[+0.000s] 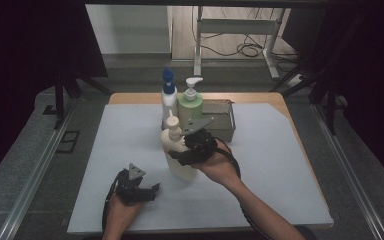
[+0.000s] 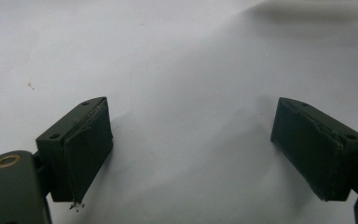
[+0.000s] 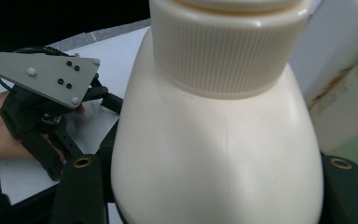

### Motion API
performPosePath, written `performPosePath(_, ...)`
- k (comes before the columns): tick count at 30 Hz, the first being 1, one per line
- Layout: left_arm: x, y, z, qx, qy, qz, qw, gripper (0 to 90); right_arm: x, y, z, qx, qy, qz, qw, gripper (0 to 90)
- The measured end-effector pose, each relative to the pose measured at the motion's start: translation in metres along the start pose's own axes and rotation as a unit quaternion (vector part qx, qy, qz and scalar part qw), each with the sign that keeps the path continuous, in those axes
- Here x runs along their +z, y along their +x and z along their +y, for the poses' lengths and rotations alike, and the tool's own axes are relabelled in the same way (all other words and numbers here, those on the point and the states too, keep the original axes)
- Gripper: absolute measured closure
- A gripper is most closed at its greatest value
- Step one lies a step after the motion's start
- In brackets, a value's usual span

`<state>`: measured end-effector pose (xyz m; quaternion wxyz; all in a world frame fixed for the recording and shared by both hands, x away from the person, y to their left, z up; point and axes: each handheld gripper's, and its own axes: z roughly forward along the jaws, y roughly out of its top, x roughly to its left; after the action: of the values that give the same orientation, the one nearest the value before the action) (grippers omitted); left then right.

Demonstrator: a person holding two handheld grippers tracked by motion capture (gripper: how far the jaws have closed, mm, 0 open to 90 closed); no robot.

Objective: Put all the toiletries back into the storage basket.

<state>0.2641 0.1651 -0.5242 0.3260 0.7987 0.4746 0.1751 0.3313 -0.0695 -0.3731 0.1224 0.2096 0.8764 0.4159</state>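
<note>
left gripper (image 1: 147, 191): nearest the person, low over the white mat (image 1: 115, 150), jaws spread wide with nothing between them.
right gripper (image 1: 186, 154): mid-mat, jaws clamped around the body of the cream bottle (image 1: 178, 155), just below its ribbed cap (image 3: 230, 44).
cream bottle's place: upright, in front of the blue-capped bottle (image 1: 168, 97) and the green pump bottle (image 1: 190, 102); whether its base rests on the mat, i cannot tell.
grey box (image 1: 221, 120): behind, beside the green pump bottle.
risk: the smooth, rounded body could slip or tilt in the grip.
risk: swung back carelessly, it could knock the two bottles standing just behind it.
</note>
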Motion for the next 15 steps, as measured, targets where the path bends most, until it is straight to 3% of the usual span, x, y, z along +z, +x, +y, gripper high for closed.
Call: performPosePath(15, 0.0, 0.0, 0.0, 0.001, 0.001, -0.001, 1.0, 12.3, -0.037, -0.037, -0.003, 0.032, -0.017, -0.021, 0.9991, 37.8)
